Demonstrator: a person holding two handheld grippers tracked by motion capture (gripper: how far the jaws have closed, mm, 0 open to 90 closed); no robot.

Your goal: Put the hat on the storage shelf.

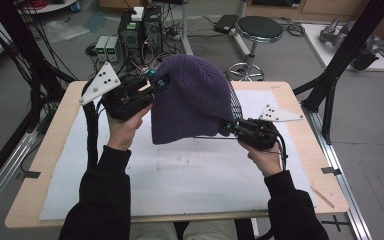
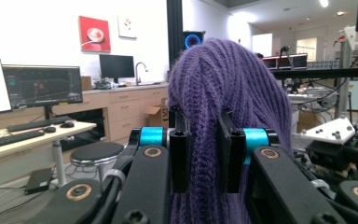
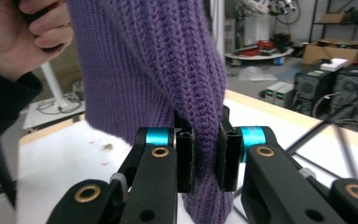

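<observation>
We start at the left gripper (image 2: 204,154); its jaws are pinched tight on a fold of the purple knit hat (image 1: 192,97), ribbing bunched between the pads; the right gripper (image 3: 208,156) is clamped on the hat too, biting the fabric near its lower edge. So we have the hat off the table, hanging in the air between both hands above the white mat (image 1: 180,175); the pick-up looks done, we'd say, while whatever comes after, laying it flat or folding it, is not yet begun. The high view gives us the whole hat and both sleeves; the left gripper view gives a desk with monitors (image 2: 42,86) behind; the right gripper view catches the person's left hand (image 3: 16,32) up close.
</observation>
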